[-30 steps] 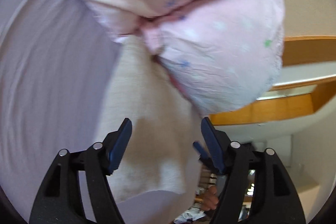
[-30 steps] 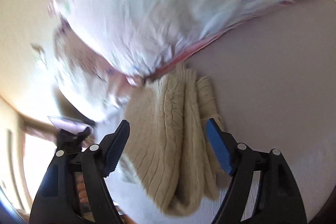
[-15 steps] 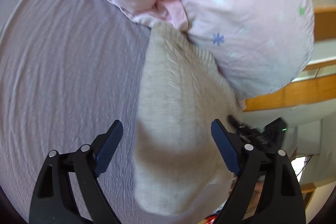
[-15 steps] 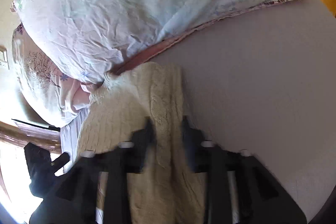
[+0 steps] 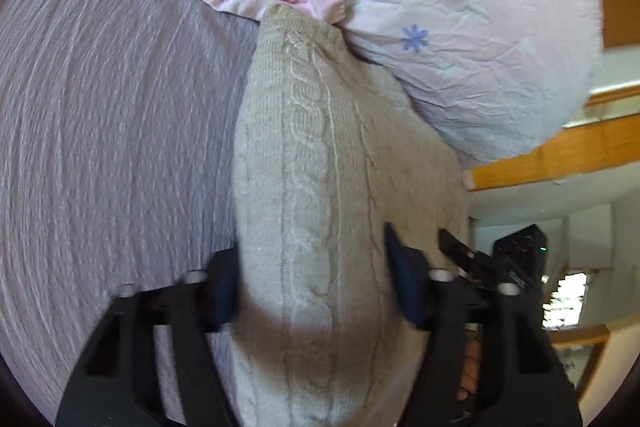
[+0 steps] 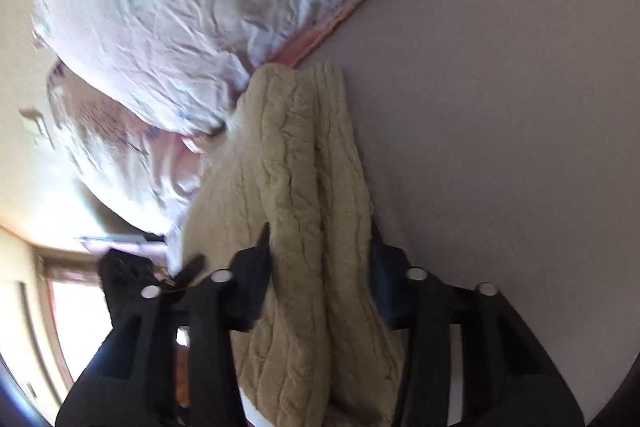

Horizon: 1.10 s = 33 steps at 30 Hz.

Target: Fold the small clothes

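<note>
A cream cable-knit garment (image 5: pixel 320 187) lies folded on the lilac bed sheet (image 5: pixel 100 107), its far end tucked against a pink star-print pillow (image 5: pixel 460 47). My left gripper (image 5: pixel 312 287) has its jaws closed in against the garment's two sides, gripping its near part. In the right wrist view the same knit (image 6: pixel 304 187) is bunched in thick folds, and my right gripper (image 6: pixel 320 267) is shut on it, fingers pressed to both sides. The other gripper shows at each view's edge (image 5: pixel 500 263).
Pillows (image 6: pixel 180 7) pile along the far side of the sheet (image 6: pixel 500 107). A wooden bed frame (image 5: pixel 560 155) and the room beyond lie past the mattress edge on the right of the left wrist view.
Both grippers were open a second ago. The right one closed on the knit first; the left one has now closed in on it too.
</note>
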Each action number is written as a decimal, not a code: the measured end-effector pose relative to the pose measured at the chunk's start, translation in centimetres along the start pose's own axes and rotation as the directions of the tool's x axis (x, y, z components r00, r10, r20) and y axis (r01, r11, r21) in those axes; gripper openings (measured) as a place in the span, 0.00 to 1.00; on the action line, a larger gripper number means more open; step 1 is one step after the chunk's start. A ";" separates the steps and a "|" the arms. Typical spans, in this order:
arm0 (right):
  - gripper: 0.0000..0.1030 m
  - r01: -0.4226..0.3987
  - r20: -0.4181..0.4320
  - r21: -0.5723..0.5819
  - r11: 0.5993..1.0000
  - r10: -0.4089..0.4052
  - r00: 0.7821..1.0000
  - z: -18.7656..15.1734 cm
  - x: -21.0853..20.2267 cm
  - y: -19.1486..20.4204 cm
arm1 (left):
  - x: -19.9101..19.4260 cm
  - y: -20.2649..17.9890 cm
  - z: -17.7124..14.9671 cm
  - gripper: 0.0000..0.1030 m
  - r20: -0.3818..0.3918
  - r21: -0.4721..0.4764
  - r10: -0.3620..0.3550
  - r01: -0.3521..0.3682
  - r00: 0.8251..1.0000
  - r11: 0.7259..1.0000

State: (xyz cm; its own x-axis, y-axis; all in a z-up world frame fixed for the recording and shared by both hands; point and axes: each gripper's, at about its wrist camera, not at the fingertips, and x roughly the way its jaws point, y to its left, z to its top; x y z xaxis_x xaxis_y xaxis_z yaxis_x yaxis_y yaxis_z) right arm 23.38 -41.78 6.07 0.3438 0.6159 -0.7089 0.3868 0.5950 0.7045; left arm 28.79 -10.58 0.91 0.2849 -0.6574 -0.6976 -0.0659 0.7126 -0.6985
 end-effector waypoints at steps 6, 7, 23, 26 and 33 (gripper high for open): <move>0.24 -0.105 -0.022 -0.058 0.993 0.104 0.994 -3.4 3.1 6.0 | -7.6 1.7 0.2 0.39 0.088 0.130 0.008 -0.020 0.996 0.991; 0.23 -0.112 -0.034 -0.082 0.990 0.109 0.993 -3.7 3.9 7.3 | -9.0 2.3 0.3 0.40 0.111 0.140 0.021 -0.036 0.994 0.990; 0.67 0.119 -0.005 -0.468 0.875 -0.137 0.991 -10.9 9.0 18.7 | -20.2 8.3 -1.9 0.79 0.241 0.132 0.245 -0.282 0.939 0.950; 0.57 0.342 0.071 -0.430 0.835 -0.347 0.935 -10.1 11.6 16.6 | -19.8 8.2 -3.1 0.86 0.227 0.135 0.256 -0.291 0.940 0.947; 0.92 0.432 0.232 -0.352 0.830 -0.370 0.900 -13.2 6.0 15.7 | -18.0 7.6 -8.3 0.98 0.226 0.259 0.372 -0.424 0.900 0.868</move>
State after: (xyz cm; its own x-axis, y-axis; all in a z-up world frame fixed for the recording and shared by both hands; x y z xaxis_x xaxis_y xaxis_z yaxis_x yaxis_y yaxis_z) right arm 20.23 -21.88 13.32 0.3645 0.2140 -0.9063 0.1691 0.9419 0.2903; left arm 15.24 4.60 6.82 0.4478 -0.2711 -0.8521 0.0694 0.9606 -0.2692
